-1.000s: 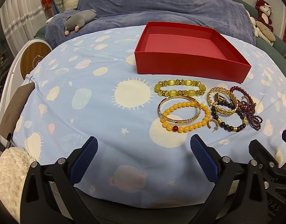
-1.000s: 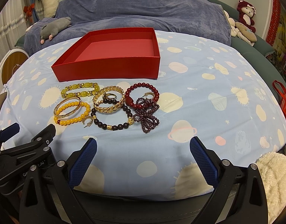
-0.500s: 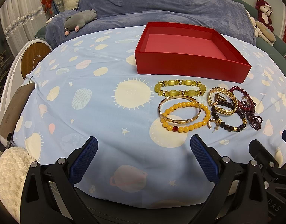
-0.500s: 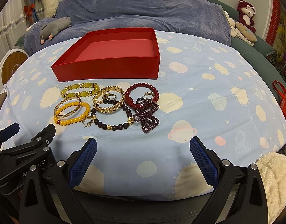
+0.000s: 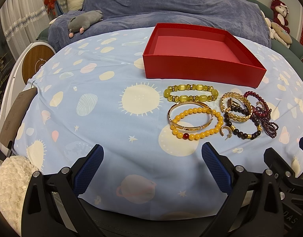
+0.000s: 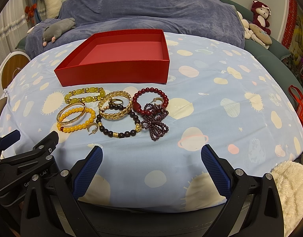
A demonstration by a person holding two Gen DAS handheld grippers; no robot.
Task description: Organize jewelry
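Observation:
An empty red box [image 5: 202, 67] [image 6: 119, 71] stands open on the blue patterned cloth. In front of it lies a cluster of jewelry: a yellow-green bead bracelet [image 5: 191, 95] [image 6: 84, 97], a gold bangle [image 5: 190, 118] [image 6: 71, 113] over an orange bead bracelet [image 5: 197, 136] [image 6: 76, 127], a gold leaf bracelet [image 5: 236, 106] [image 6: 114, 107], a dark bead bracelet [image 5: 244, 133] [image 6: 119, 133], red and garnet beads [image 5: 267, 118] [image 6: 155, 114]. My left gripper [image 5: 151, 169] is open and empty, near the table's front edge. My right gripper [image 6: 151, 169] is open and empty too.
The cloth-covered table [image 5: 92, 90] is round, its edge just under both grippers. A blue-covered sofa [image 5: 171, 9] with a grey plush toy [image 5: 84, 22] stands behind. A white fluffy item [image 6: 289, 187] lies at the right edge. The left gripper's body shows in the right wrist view [image 6: 23, 158].

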